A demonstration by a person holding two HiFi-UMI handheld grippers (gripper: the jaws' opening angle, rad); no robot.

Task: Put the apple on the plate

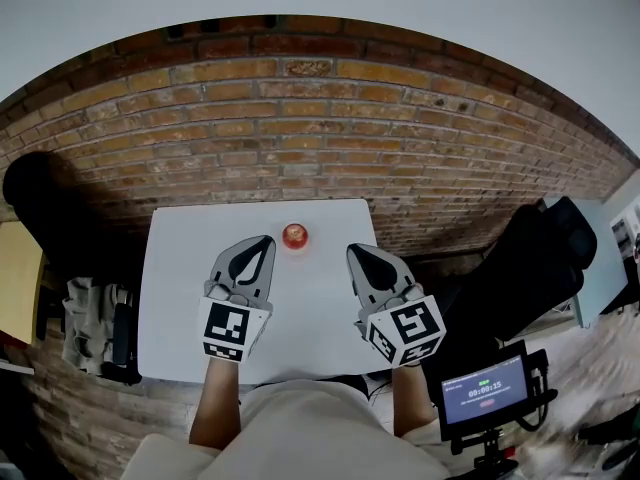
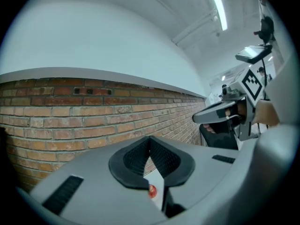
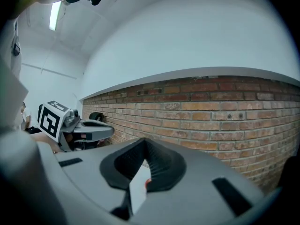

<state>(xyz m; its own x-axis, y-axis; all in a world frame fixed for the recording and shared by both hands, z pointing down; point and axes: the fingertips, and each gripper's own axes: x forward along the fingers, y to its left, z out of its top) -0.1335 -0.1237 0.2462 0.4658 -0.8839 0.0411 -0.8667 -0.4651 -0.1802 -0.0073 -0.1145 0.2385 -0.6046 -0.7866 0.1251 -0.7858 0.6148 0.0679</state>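
I see the apple [image 1: 294,235] — small, round, glossy red with a pale highlight on top — resting near the white table's [image 1: 180,298] far edge, just ahead between my grippers. Left gripper [image 1: 266,242] and right gripper [image 1: 353,252] are both clenched on nothing.

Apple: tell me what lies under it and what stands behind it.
The apple sits on the white table, near its far edge. Behind it rises the brick wall. The spot right beneath it is covered by the apple itself.
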